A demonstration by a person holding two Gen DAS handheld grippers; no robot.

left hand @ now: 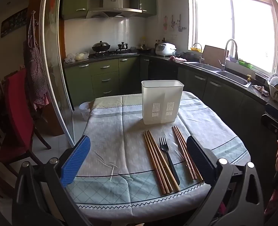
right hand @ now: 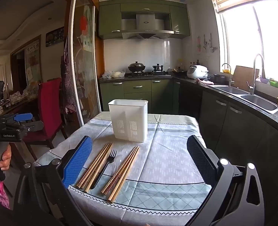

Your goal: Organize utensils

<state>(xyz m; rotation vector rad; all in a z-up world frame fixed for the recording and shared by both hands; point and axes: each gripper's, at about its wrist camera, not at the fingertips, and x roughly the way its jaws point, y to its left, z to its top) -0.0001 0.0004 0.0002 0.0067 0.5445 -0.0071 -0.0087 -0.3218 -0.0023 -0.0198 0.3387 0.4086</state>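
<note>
The left gripper (left hand: 139, 162) was found with its jaws spread wide and nothing between them, held above the near edge of the table (left hand: 108, 124). The right gripper (right hand: 139, 162) was likewise found wide open and empty, held over the same cloth-covered table.

A white plastic utensil holder (left hand: 162, 101) was observed standing upright near the middle of the table, its lower front slotted. No contents could be made out inside it from either view.

Three items were recorded lying flat on the cloth in front of the holder, side by side and pointing roughly toward it: a left bundle of wooden chopsticks (left hand: 160, 163), a black plastic fork (left hand: 168, 158) just beside it with tines toward the holder, and a right bundle of chopsticks (left hand: 186, 152) on the fork's other side. None was touched by either gripper.
</note>
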